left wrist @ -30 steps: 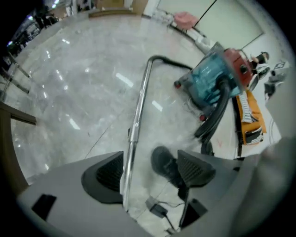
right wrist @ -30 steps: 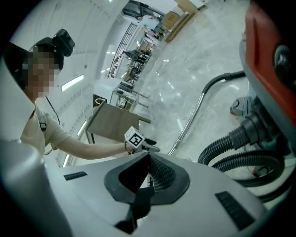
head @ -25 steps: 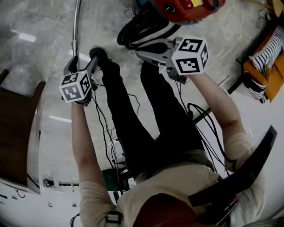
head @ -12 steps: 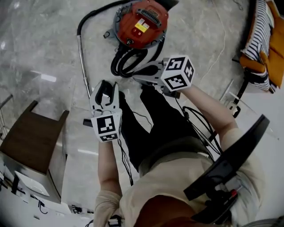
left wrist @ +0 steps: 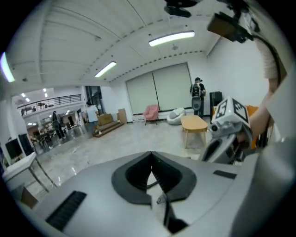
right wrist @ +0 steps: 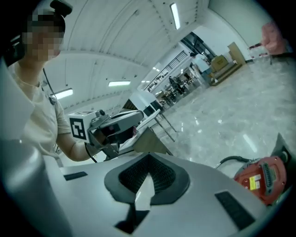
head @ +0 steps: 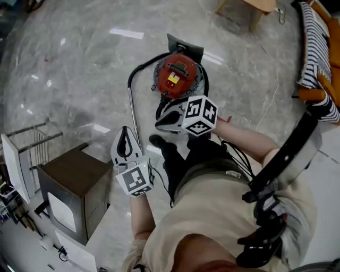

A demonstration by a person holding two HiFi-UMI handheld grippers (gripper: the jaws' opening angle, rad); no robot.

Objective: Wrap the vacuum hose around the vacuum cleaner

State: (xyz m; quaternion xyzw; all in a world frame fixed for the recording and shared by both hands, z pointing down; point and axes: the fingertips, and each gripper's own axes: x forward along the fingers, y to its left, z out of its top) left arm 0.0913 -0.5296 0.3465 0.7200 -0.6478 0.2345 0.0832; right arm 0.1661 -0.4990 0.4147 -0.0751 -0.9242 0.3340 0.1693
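The left claw (head: 125, 133) is held in the air in front of the person (head: 212, 212), and it is pointed away from the body. Its jaws have just been closing and are now together, and nothing is seen between them. The right claw (head: 159, 123) is held just beside it, a little further forward, and it is pointed toward the left side of the head view. Its jaws are also pressed together, with nothing caught between them. Neither claw is touching the task's things.

The vacuum cleaner (head: 175, 74), a round red one, is placed upright on the grey marble floor (head: 79, 69), in front of the person's feet and beyond both claws. The black hose (head: 139, 71) is seen close against the right side and the near side of the red body. On the left side it is bent out in one wide loop, apart from the body. This loop is continued by a straight metal tube (head: 133, 111), which is laid on the floor toward the person and passes behind the left claw.

A brown cabinet (head: 74, 175) is found at the person's left. A small wooden table (head: 247, 6) is seen far behind the vacuum cleaner, and a striped cloth (head: 316, 48) at the right edge.
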